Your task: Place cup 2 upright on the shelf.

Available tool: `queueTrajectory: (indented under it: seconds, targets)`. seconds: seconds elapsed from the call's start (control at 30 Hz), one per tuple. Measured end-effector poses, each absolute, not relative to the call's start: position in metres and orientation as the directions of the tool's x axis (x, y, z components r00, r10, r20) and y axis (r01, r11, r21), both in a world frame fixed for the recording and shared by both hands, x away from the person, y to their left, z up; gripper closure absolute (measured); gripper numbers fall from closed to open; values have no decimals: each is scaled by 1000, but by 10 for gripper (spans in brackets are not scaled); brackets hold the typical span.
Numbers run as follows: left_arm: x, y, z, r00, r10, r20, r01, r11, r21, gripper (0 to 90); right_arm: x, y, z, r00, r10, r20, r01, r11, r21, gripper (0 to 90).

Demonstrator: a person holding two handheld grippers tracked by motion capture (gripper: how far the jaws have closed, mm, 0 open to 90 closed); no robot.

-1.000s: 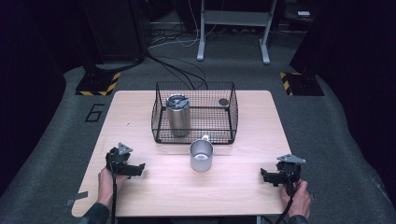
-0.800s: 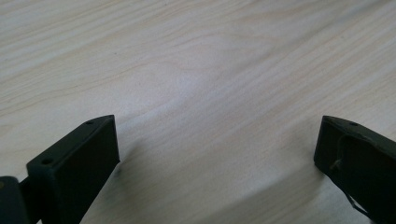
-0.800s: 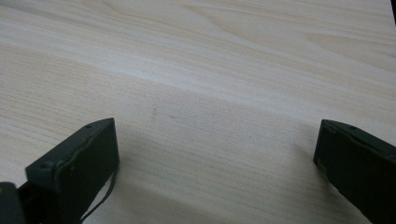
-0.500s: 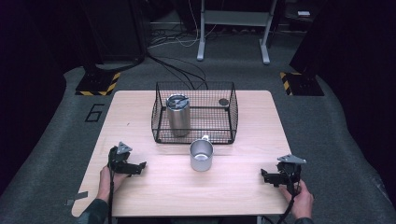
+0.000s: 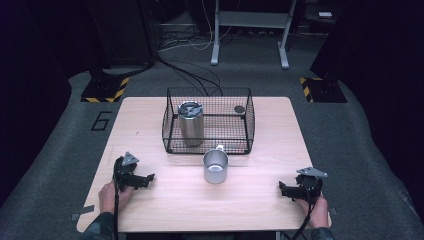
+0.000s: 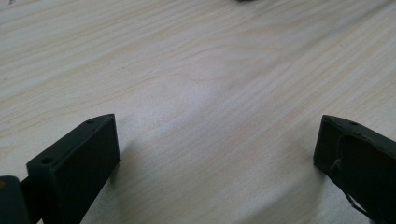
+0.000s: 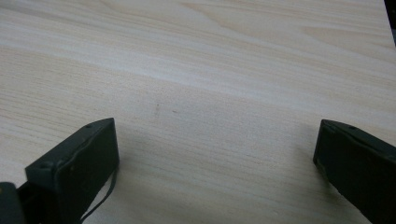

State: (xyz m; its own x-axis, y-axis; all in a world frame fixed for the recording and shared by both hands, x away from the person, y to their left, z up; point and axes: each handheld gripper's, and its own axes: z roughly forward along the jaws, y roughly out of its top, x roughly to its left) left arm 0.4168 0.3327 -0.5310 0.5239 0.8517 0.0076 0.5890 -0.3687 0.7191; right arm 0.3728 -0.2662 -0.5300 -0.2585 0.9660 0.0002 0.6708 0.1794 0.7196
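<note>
Little has changed over the last second: both hands stay parked near the table's (image 5: 150,210) front edge, left gripper (image 5: 145,179) at 8 o'clock, right gripper (image 5: 284,189) at 4 o'clock, each shifted only slightly. Both sets of jaws stand released, spread wide over bare wood, holding nothing. The metal mug (image 5: 215,165) sits at table centre, just in front of the wire basket (image 5: 247,120) at 12 o'clock; a steel tumbler (image 5: 190,122) stands upright inside the basket's left half. Judgement: work not yet begun; the mug is nearest and likely first target.
</note>
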Motion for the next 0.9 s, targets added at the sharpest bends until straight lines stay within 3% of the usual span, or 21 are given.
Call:
queueTrajectory:
  seconds: [0.27,0.57,0.9]
  targets:
    - [419,331,-532,525,851,1,586,-362,725,1,369,-266,-528,-290,957,-22,667,218,712,0]
    - [419,331,-532,524,852,0,585,-360,726,2,363,-255,-511,-341,940,36,652,209,729,0]
    - [419,332,-531,533,846,13,582,-378,720,2,356,-210,-475,-480,876,56,574,264,775,0]
